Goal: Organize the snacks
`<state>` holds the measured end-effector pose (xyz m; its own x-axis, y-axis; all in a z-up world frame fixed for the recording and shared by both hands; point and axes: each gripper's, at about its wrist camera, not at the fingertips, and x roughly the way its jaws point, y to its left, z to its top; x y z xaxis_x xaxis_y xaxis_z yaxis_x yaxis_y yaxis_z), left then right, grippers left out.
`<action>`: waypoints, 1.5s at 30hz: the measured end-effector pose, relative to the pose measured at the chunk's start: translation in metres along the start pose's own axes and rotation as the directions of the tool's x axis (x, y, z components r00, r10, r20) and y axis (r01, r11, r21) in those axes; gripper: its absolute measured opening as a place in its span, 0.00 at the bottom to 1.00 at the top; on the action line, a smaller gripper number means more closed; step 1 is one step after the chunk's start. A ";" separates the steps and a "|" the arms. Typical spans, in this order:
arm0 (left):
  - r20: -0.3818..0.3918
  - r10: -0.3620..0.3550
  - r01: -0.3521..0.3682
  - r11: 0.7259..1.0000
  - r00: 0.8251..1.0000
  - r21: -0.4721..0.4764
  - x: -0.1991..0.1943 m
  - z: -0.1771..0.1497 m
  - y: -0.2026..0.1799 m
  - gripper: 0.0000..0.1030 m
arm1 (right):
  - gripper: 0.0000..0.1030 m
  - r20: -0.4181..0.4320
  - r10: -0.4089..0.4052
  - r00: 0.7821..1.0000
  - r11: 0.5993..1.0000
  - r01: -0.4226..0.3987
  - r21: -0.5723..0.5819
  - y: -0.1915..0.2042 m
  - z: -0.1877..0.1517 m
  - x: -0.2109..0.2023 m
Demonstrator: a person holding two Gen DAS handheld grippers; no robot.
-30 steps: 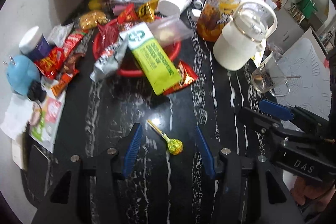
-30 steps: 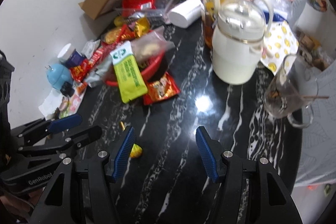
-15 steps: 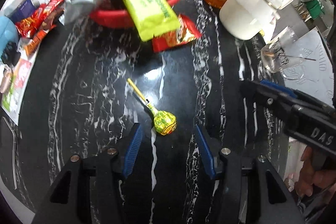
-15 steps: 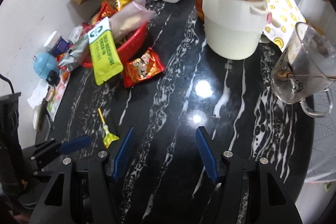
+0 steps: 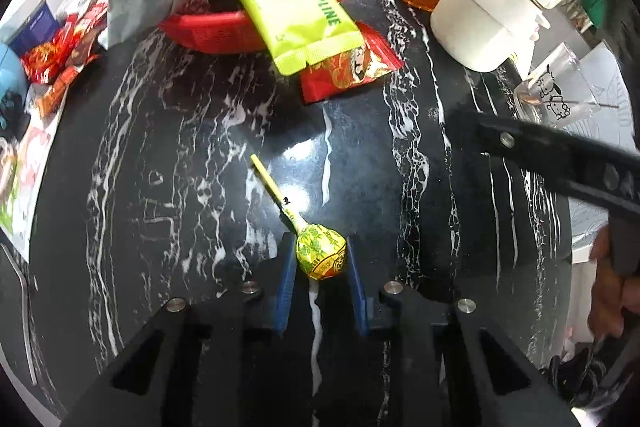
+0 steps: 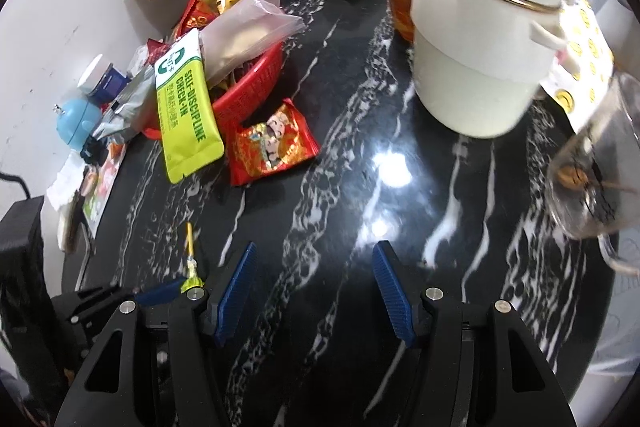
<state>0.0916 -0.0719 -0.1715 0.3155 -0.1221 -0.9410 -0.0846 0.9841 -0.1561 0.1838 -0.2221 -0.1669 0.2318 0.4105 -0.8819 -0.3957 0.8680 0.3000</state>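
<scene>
A lollipop [image 5: 320,257] in a yellow-green wrapper lies on the black marble table [image 5: 180,187], its stick pointing away to the upper left. My left gripper [image 5: 318,247] is closing on it from above, and the blue pads press both sides of the wrapped head. In the right wrist view the lollipop [image 6: 191,259] shows at the lower left, partly hidden behind my right gripper's finger. My right gripper [image 6: 314,259] hangs open over bare table with nothing between its fingers. Behind stands a red basket [image 6: 248,95] heaped with snack packs.
A lime-green pouch [image 5: 292,7] hangs over the basket rim onto a red snack packet [image 5: 352,67]. A white lidded pot [image 6: 480,59] and a glass mug [image 6: 592,179] stand at the right. Loose wrappers and a blue round object [image 6: 76,119] crowd the left edge.
Both grippers have come down toward the table. The left jaws, wide apart around the lollipop before, have shut on its head. The right jaws stay as wide as before.
</scene>
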 end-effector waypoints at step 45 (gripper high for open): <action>0.041 0.006 -0.007 1.000 0.999 0.016 -0.004 0.029 0.026 0.23 | 0.01 0.074 0.189 0.979 0.982 -0.186 -0.040 -0.025 0.038 0.039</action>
<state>0.1160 -0.0419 -0.1632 0.3539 -0.1104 -0.9287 -0.0721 0.9868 -0.1447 0.2369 -0.2170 -0.1951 0.2177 0.5864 -0.7802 -0.4670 0.7645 0.4442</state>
